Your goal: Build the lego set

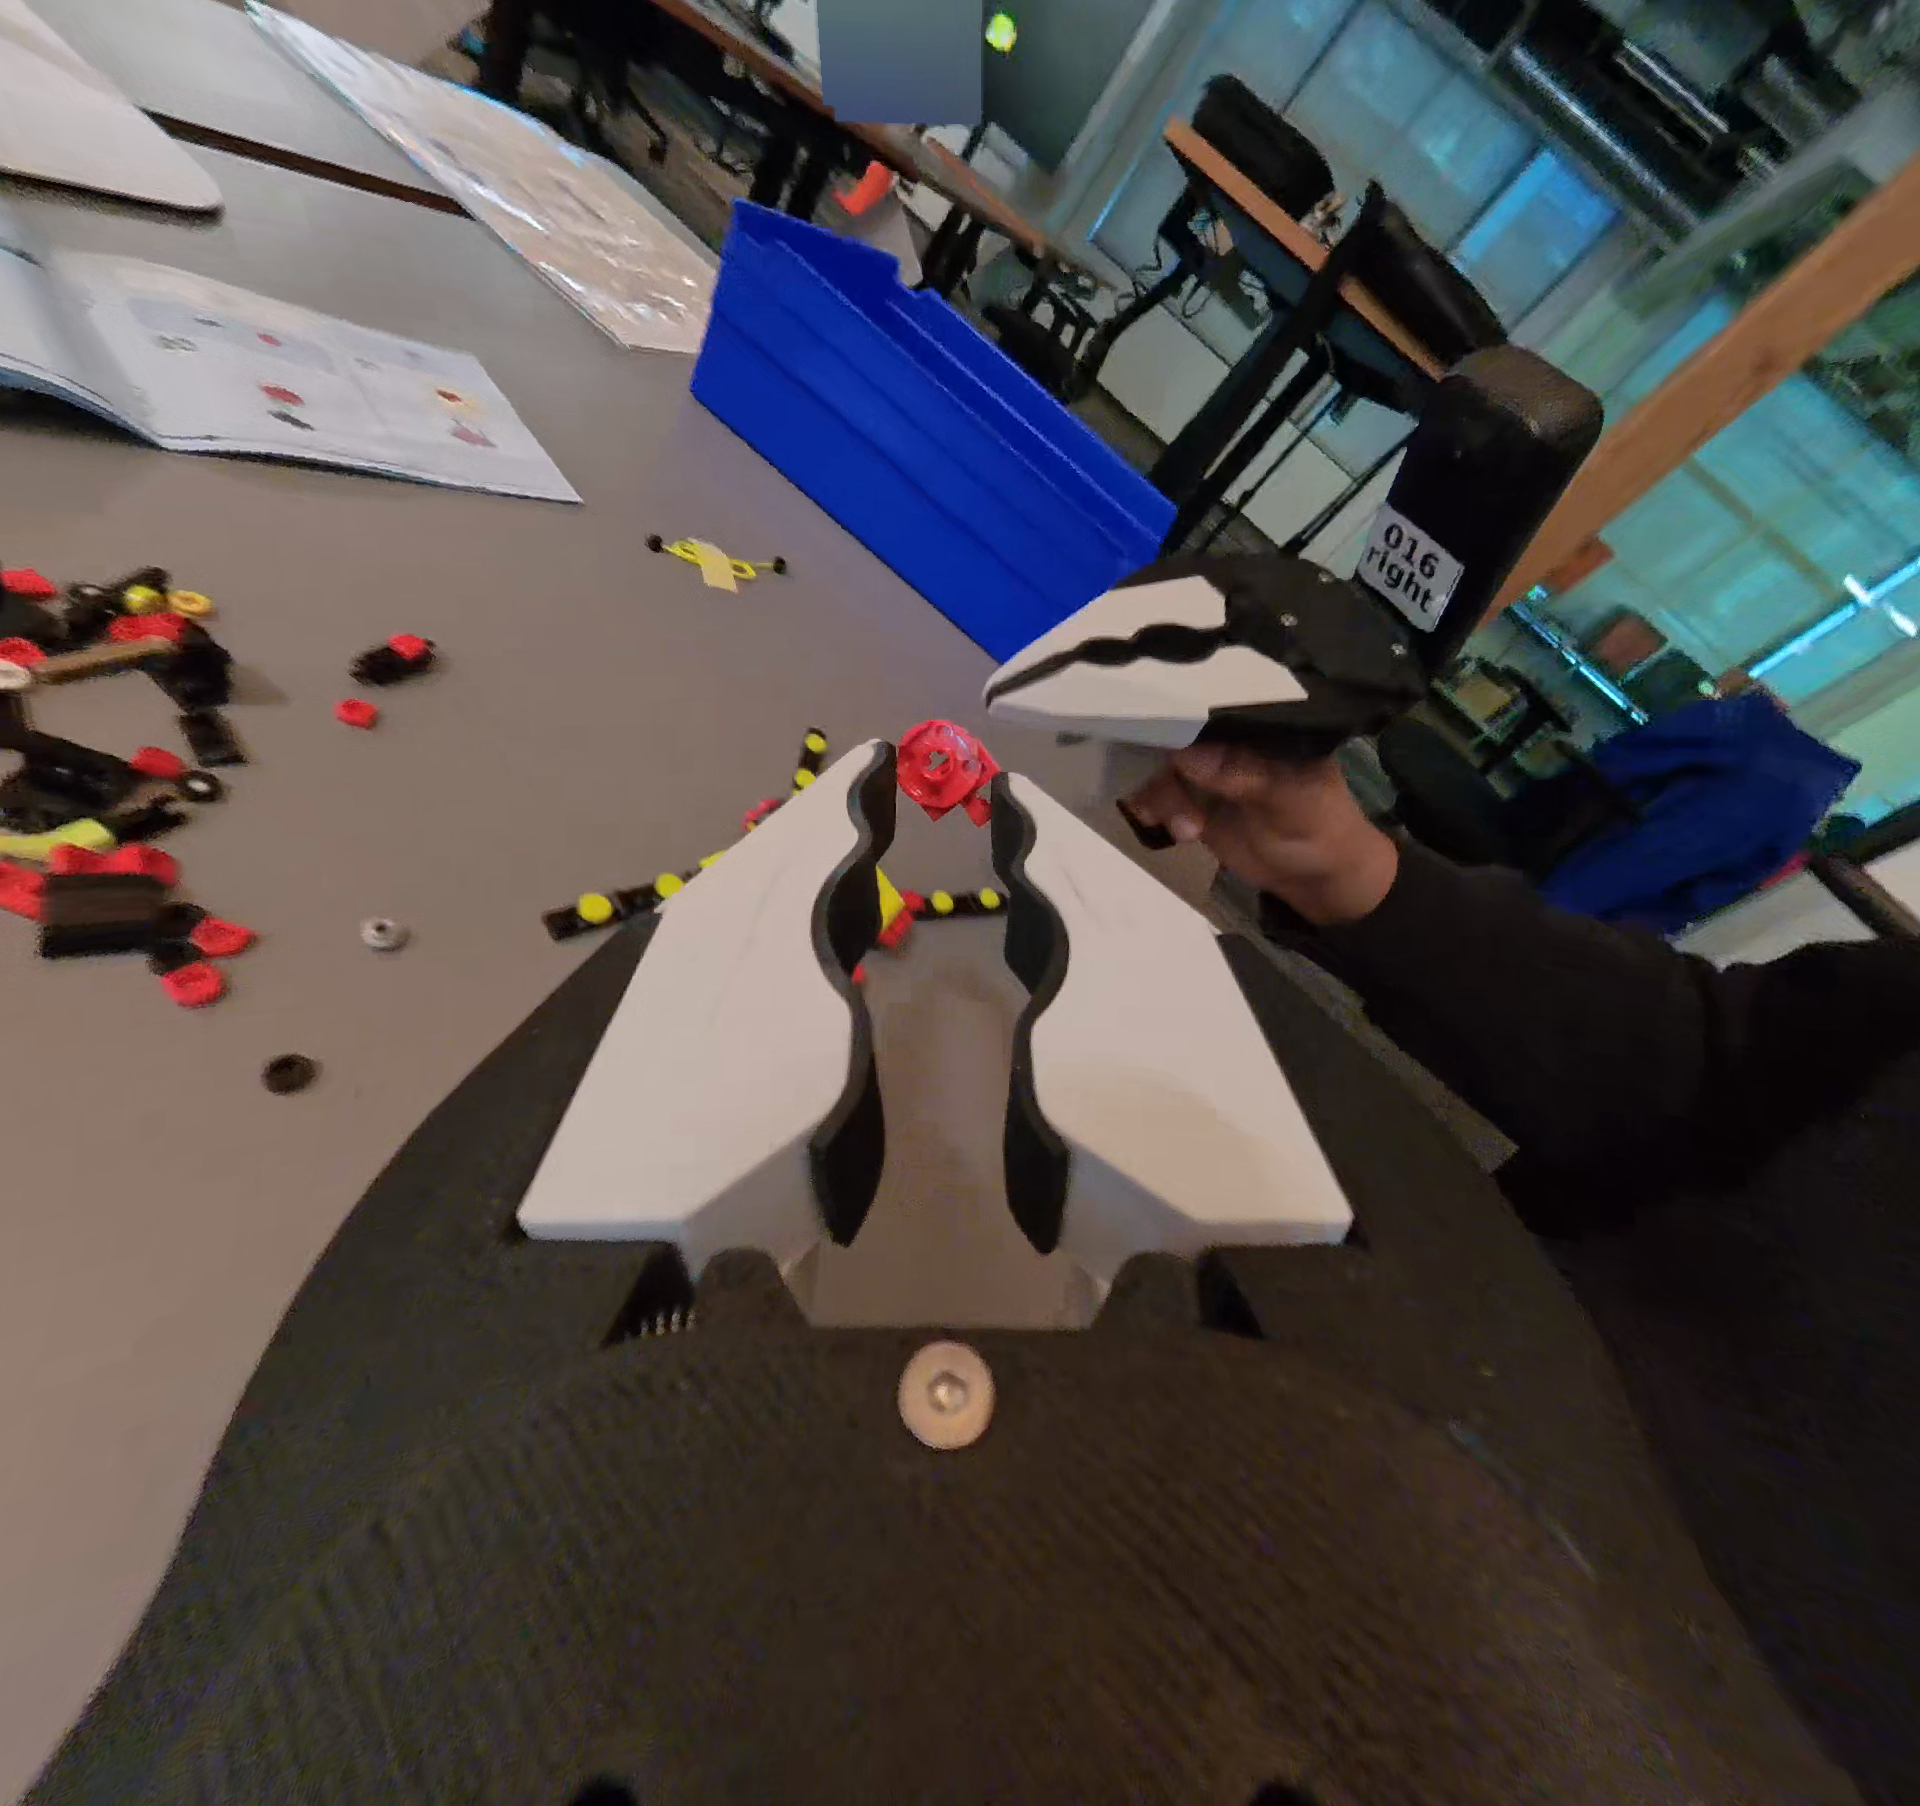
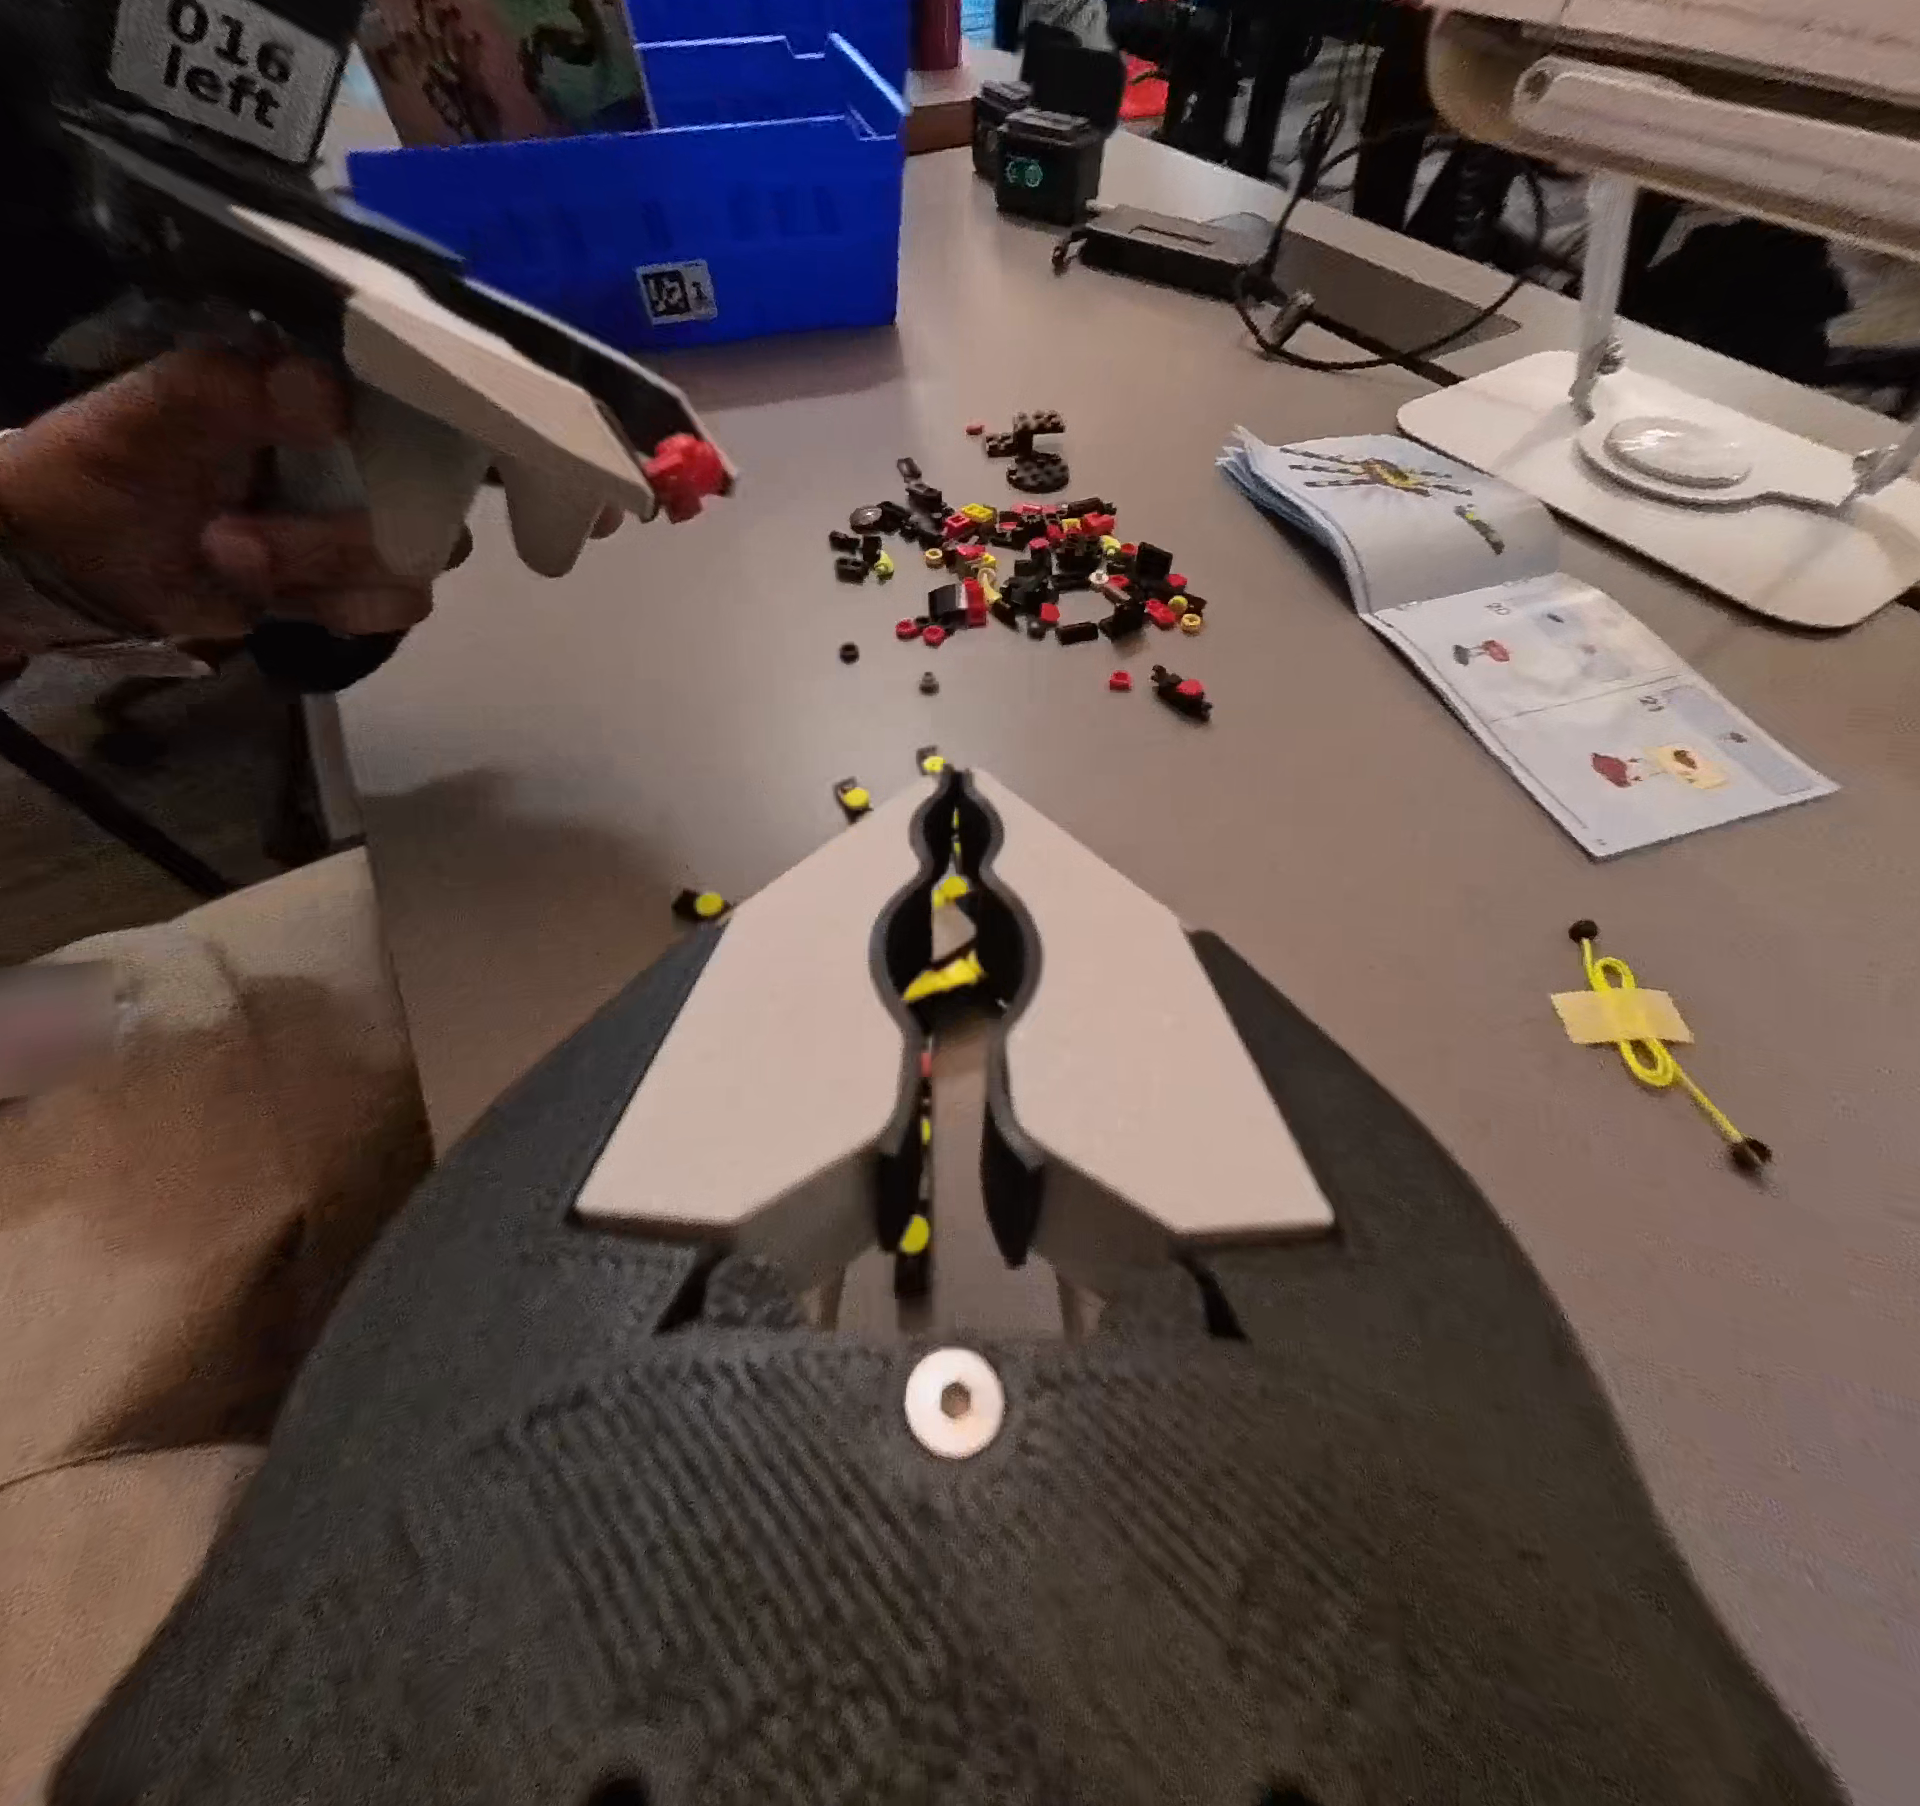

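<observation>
The left gripper [image 1: 940,785] has its jaws clenched on a small round red lego piece [image 1: 940,780], held up above the tabletop [image 1: 520,676]. The right wrist view shows that red piece from the side, sticking out past the tips. The right gripper [image 2: 951,785] has its jaws squeezed together; black strips with yellow studs [image 2: 940,977] show in the gaps between them, but I cannot tell if they are gripped. Farther out on the tabletop lies a pile of loose bricks [image 2: 1023,561], red, black and yellow. Only the right wrist view shows the yellow string [image 2: 1642,1039] fully and a white lamp base [image 2: 1662,468]. An open instruction booklet [image 2: 1538,676] lies nearby. The blue bin [image 2: 665,218] sits at the far edge.
</observation>
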`<state>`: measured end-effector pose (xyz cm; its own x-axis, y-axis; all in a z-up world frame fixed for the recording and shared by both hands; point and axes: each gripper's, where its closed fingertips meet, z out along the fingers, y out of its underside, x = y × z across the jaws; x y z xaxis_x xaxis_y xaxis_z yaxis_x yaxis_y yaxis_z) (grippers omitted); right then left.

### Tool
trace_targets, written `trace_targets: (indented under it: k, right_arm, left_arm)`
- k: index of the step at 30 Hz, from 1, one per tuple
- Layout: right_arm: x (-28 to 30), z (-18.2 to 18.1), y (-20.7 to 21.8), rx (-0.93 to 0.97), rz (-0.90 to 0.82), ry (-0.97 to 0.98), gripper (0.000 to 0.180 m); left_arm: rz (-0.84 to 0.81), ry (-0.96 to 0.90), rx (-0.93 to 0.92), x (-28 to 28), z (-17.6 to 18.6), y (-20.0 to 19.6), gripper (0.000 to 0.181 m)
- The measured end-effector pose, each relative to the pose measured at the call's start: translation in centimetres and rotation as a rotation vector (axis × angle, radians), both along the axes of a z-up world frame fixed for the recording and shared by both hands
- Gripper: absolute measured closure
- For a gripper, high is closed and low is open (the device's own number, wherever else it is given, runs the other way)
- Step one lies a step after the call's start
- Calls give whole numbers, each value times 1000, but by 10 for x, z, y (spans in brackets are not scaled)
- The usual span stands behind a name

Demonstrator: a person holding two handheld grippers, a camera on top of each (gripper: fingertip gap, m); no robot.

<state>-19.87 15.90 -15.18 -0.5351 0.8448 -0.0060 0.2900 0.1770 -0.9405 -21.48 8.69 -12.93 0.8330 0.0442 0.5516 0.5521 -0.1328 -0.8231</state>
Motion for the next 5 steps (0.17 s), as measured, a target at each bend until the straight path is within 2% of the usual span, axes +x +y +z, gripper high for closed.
trace_targets:
  k: [2, 5]
  right_arm:
    - [20, 2, 5, -34, -34, 55, 180]
    - [46, 14, 1, -118, -35, 70, 178]
  left_arm:
    - [-42, -29, -5, 23, -10, -5, 166]
    - [-156, -141, 109, 54, 10, -1, 165]
